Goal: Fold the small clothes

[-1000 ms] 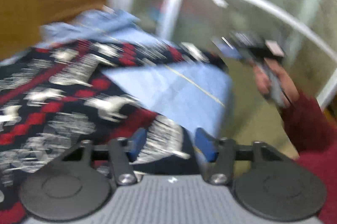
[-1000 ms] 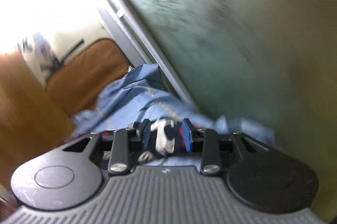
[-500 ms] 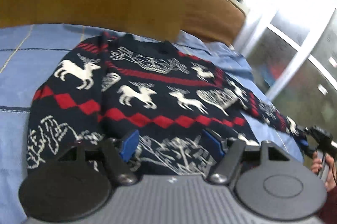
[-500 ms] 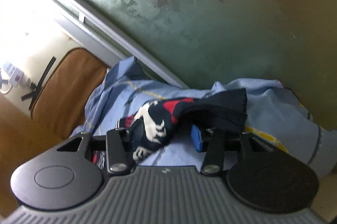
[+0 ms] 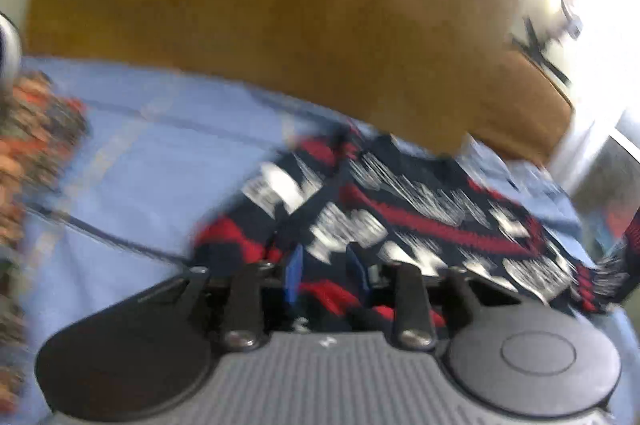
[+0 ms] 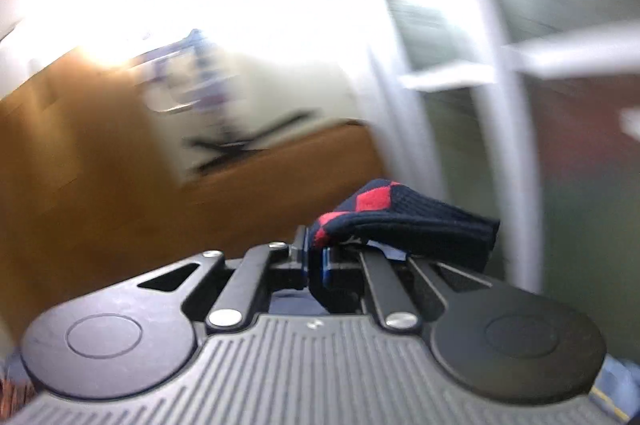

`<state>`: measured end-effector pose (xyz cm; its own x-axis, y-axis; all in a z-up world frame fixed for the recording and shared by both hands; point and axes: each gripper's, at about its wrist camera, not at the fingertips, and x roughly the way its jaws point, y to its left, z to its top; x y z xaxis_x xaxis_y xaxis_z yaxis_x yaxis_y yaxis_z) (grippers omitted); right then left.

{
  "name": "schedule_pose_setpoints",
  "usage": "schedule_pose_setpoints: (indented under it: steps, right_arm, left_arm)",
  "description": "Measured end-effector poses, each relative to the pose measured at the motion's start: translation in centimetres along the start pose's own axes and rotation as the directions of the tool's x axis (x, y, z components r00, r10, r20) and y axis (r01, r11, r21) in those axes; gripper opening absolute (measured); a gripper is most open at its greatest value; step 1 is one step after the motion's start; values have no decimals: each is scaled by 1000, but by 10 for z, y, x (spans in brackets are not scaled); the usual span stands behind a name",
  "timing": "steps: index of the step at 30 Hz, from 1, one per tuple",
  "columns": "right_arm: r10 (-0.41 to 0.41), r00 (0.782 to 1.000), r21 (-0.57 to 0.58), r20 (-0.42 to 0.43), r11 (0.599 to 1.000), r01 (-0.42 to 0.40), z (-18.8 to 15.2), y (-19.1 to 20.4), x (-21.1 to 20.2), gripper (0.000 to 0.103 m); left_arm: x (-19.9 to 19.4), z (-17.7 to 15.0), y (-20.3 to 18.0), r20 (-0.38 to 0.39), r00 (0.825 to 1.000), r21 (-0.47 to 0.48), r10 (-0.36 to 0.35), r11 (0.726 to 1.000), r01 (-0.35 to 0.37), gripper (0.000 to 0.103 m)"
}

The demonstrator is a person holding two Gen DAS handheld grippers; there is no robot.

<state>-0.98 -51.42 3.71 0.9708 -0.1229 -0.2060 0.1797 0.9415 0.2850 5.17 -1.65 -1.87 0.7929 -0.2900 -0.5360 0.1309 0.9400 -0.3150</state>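
Blue bedding [image 5: 132, 161] fills the left of the left wrist view, with the patterned sweater [image 5: 400, 221] spread, unfolded, across centre and right. Your left gripper [image 5: 326, 275] has its blue fingers narrowed around the near hem. Your right gripper [image 6: 316, 261] pinches a navy-and-red cuff [image 6: 404, 225] at frame centre, lifted clear. No fold looks finished; sleeves and body remain.

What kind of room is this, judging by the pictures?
Probably a bedroom: the sweater lies on a blue bedsheet, a brown headboard stands behind, and a glass door is nearby.
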Motion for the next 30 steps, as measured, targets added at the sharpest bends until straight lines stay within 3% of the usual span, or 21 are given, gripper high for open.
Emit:
schedule_pose_setpoints:
  steps: [2,5,9,10,11,12,13,14,15,17,18,19,21,25,30]
  right_arm:
    - [81,997,-98,-9,992,-81,-3,49,15,9]
    - [194,980,-225,-53,953,-201,-25,120,37,9]
    - [268,938,-406,-222,849,-338,-88,196,60,11]
    - [270,922,-446,-278,814,-373,-111,212,66,11]
    - [274,896,-470,-348,776,-420,-134,222,71,21]
    - [281,849,-476,-448,728,-493,-157,231,76,37]
    - [272,802,-478,-532,685,-550,-179,235,77,41]
    - [257,783,-490,-567,659,-571,-191,237,75,42]
    - [253,779,-504,-574,641,-579,-198,233,66,44]
    - [280,777,-488,-563,647,-587,-189,218,47,45]
    - [303,777,-459,-551,668,-586,-178,205,37,47]
    - [316,790,-434,-526,698,-569,-165,188,31,48]
    - [305,835,-401,-459,767,-501,-137,161,31,50]
    - [161,924,-359,-346,887,-289,-102,93,19,50]
    - [47,951,-219,-304,969,-118,-89,25,25,50]
  left_arm:
    - [-3,2,10,36,999,-31,30,999,-29,29]
    - [0,6,29,21,999,-123,-28,992,31,29]
    - [3,7,45,13,997,-198,-75,977,76,29]
    - [3,7,46,10,997,-205,-82,975,82,29]
    - [3,7,47,8,996,-207,-86,975,86,29]
    - [3,7,49,6,996,-204,-88,975,87,29]
    - [3,6,48,6,996,-199,-87,976,86,30]
    - [3,6,48,6,996,-194,-88,977,87,31]
    - [3,6,47,6,996,-190,-91,978,90,32]
    - [4,6,45,6,996,-183,-93,979,93,36]
    - [4,6,43,5,996,-175,-92,980,92,37]
    - [4,5,41,6,996,-166,-90,982,90,40]
    - [2,5,34,13,996,-140,-84,987,85,44]
    - [-3,6,10,26,998,-47,-52,997,54,52]
    - [6,15,-49,9,998,179,-55,983,53,53]
